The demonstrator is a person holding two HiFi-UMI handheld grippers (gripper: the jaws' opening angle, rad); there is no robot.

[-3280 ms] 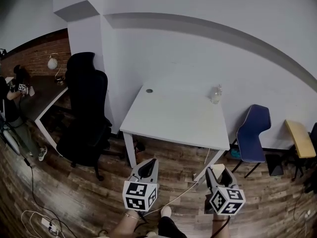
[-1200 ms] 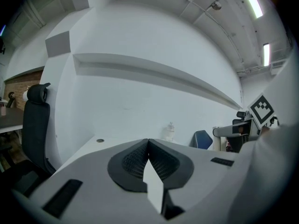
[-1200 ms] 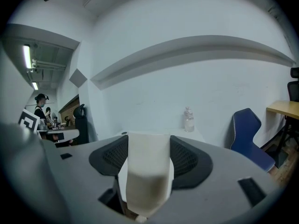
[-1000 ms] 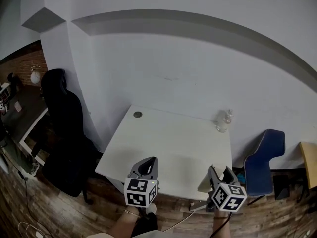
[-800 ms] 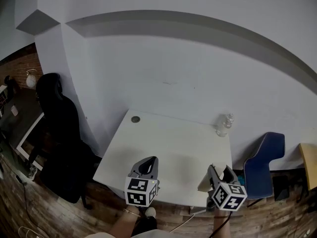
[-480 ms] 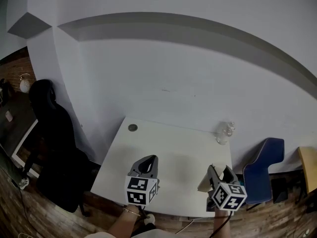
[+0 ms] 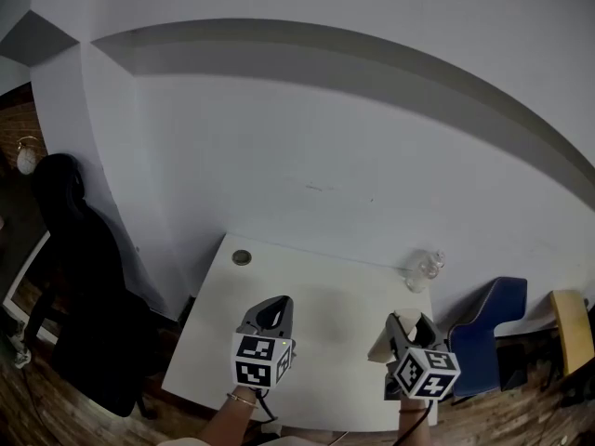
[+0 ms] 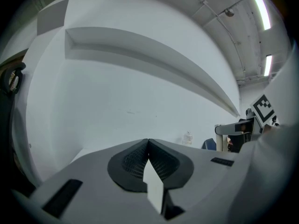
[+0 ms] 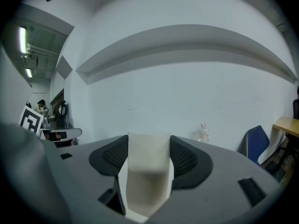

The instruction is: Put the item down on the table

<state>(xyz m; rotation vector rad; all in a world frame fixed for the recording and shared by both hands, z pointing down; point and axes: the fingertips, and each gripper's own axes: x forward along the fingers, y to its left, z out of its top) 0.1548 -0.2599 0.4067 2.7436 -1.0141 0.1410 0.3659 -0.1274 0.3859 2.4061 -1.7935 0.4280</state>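
Cream-white item (image 9: 147, 171) was clamped in your right gripper (image 7: 406, 325), off the table (image 7: 316, 277), over its near edge; your left gripper (image 7: 271, 308) was closed, empty; a bottle (image 7: 424, 269) stood at the far corner.

Left claw (image 7: 271, 308) and right claw (image 7: 406, 327): matt grey moulded shells, rounded at the nose. Black, fine-gridded pads (image 8: 133, 160) set inside. Dark rectangular slots (image 8: 63, 197) cut into the housing. White marker cube (image 7: 260, 360) on the left one, black square patterns on every face; twin cube (image 7: 424, 373) on the right. Thin band (image 7: 239, 399) at the left wrist, dark cable (image 7: 267, 405) beside it.
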